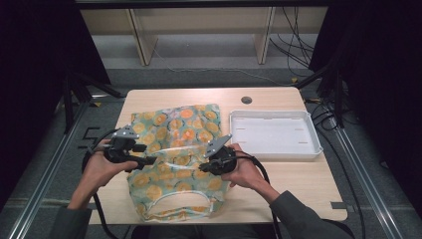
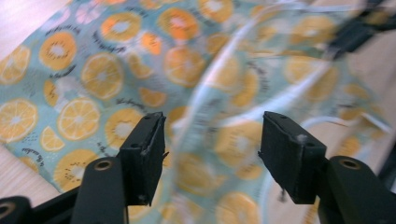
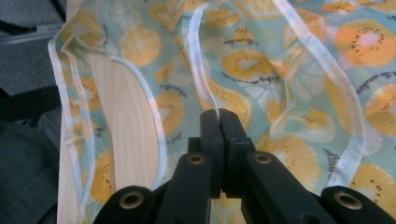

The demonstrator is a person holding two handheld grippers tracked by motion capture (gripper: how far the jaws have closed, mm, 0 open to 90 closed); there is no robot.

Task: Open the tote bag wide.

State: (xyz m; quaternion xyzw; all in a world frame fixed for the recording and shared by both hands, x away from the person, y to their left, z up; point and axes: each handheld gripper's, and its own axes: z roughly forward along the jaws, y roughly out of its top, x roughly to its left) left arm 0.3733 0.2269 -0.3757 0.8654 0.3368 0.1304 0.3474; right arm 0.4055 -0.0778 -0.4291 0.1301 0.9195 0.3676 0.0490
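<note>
We are partway through handling the fruit-print bag [image 1: 176, 159], a thin plastic bag patterned with orange and kiwi slices, which lies flat on the surface [image 1: 298, 184] just left of the empty white tray [image 1: 273, 134], its handle cut-out toward the person. The right gripper [image 1: 206, 167] has its fingers [image 3: 212, 128] closed tight together, and the pale hem of the bag runs right into their tips, so we judge it has pinched that edge, though the fold is too fine there for us to be sure how many layers it has caught. The left gripper [image 1: 149, 161] stands over the bag's left half with its fingers [image 2: 142, 154] well apart; the blurred film lies beyond them and nothing is clamped.

The step in hand looks like opening or spreading the bag between two grips. Next, we think the left gripper must come down on the near hem opposite the right one, take a single layer only, and close before either hand pulls, otherwise the slick film will slide or bunch.
</note>
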